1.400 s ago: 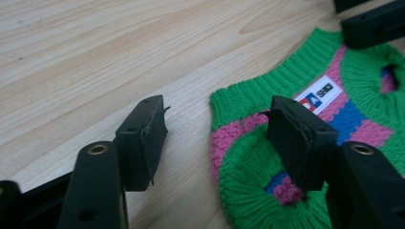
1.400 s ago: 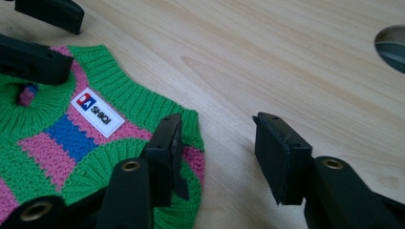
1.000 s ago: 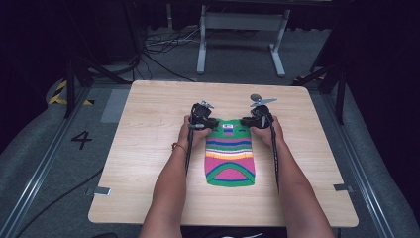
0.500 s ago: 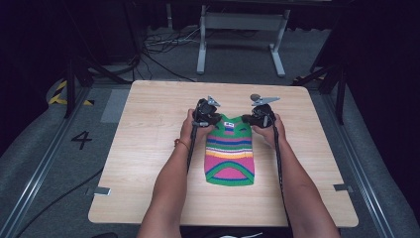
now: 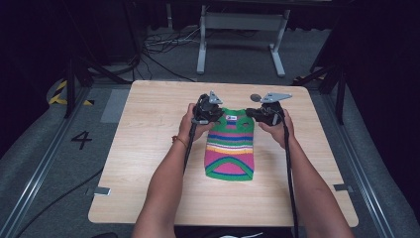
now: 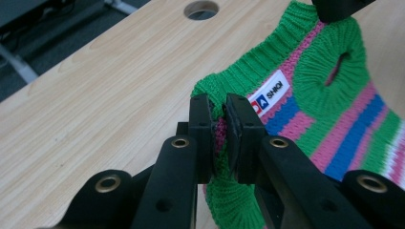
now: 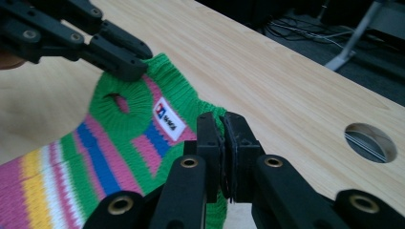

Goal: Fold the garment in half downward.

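Knitted wool in green, pink, blue and yellow stripes: a small sweater (image 5: 230,148) lies flat near the middle of the pale wooden bench (image 5: 148,148), its neck end toward the far edge. The left gripper (image 6: 218,125) has its jaws closed on a fold of the ribbed green neck edge at one corner. The right gripper (image 7: 222,140) has its jaws closed on the knit at the opposite corner, near the white label (image 7: 168,117). The sweater looks light, soft and limp, so it will likely sag and stretch between the two holds rather than keep its shape. The thick ribbed edge seems the surest place to pinch, since the looser striped body could slip or pull out of shape.
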The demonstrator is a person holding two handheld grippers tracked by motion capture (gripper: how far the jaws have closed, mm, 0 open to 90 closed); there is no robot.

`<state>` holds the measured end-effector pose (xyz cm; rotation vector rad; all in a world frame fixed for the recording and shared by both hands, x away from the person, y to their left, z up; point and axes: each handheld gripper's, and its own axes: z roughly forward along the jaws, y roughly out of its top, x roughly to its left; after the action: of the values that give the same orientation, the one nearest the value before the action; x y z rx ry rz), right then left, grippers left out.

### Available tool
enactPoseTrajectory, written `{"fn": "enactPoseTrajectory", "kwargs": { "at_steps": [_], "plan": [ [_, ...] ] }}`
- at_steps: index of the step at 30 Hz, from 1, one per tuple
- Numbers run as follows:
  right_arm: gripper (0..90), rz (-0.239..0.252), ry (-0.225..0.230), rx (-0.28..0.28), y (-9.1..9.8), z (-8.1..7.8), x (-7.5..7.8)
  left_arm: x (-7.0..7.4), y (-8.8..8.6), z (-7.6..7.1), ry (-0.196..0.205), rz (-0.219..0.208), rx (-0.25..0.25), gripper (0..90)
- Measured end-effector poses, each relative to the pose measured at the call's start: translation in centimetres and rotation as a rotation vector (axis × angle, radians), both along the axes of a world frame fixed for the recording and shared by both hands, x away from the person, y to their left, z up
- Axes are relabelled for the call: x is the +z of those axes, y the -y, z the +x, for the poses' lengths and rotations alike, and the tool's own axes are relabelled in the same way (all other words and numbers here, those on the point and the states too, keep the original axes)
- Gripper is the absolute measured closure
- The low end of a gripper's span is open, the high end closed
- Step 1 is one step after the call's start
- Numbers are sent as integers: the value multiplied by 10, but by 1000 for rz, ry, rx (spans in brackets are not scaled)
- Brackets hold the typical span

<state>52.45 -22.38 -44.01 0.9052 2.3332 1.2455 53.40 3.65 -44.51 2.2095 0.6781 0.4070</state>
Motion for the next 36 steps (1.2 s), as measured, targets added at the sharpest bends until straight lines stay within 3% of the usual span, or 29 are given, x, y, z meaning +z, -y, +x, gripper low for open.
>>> {"fn": "enactPoseTrajectory", "kwargs": {
  "at_steps": [5,8,15,20,21,22,24,27,32,36],
  "plan": [
    [862,30,31,56,3,-19,6,4,-10,-16,44,29,-54,814],
    [861,31,43,99,5,-31,9,7,-16,-31,73,21,-106,815],
    [860,37,62,176,3,-58,13,7,-26,-57,96,21,-171,811],
    [859,-1,68,237,4,-84,14,6,-31,-77,103,31,-210,814],
    [859,-8,74,246,5,-88,14,6,-32,-85,97,42,-247,814],
    [859,-12,77,251,7,-92,14,6,-32,-85,97,42,-247,815],
    [860,-16,72,260,10,-100,13,6,-31,-98,103,69,-290,815],
    [859,-13,65,288,12,-110,8,5,-31,-111,112,90,-312,815],
    [858,-56,51,344,8,-128,-1,-1,-31,-126,111,143,-349,816],
    [855,-80,40,375,4,-139,-6,-7,-30,-134,110,160,-374,814]
  ]
}}
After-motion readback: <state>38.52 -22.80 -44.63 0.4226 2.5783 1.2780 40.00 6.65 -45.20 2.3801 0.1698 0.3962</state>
